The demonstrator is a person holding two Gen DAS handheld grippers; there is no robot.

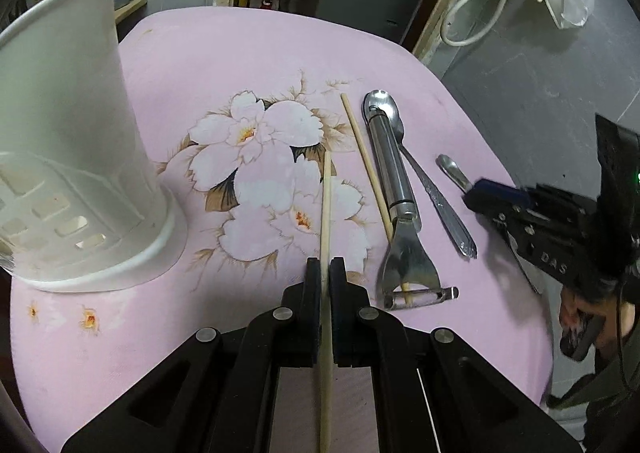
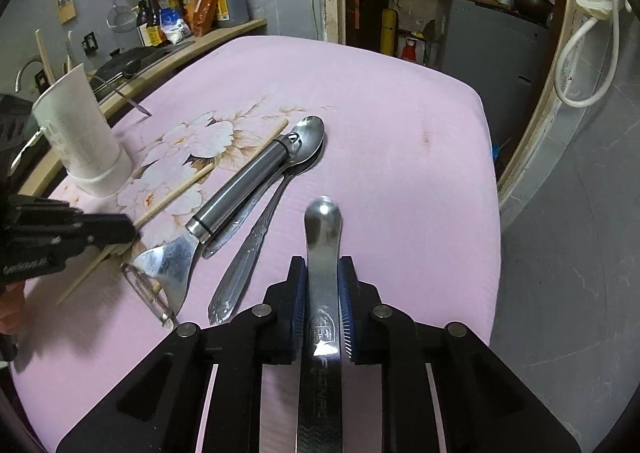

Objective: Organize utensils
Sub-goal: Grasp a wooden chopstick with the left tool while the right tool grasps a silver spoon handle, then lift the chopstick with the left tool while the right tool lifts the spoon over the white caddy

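My left gripper (image 1: 326,267) is shut on a wooden chopstick (image 1: 327,209) that points forward over the pink cloth. A second chopstick (image 1: 366,163), a steel peeler (image 1: 394,189) and a spoon (image 1: 434,193) lie to its right. The white utensil holder (image 1: 68,157) stands at the left. My right gripper (image 2: 323,269) is shut on the flat steel handle of a utensil (image 2: 323,237); its working end is hidden. In the right wrist view the peeler (image 2: 240,189), spoon (image 2: 248,257), holder (image 2: 80,137) and left gripper (image 2: 128,231) show.
The pink flowered cloth (image 1: 280,65) covers a small table with edges near on all sides. Bottles (image 2: 188,5) and a shelf stand behind at the left. A white cable (image 2: 588,65) hangs on the right wall. Grey floor lies to the right.
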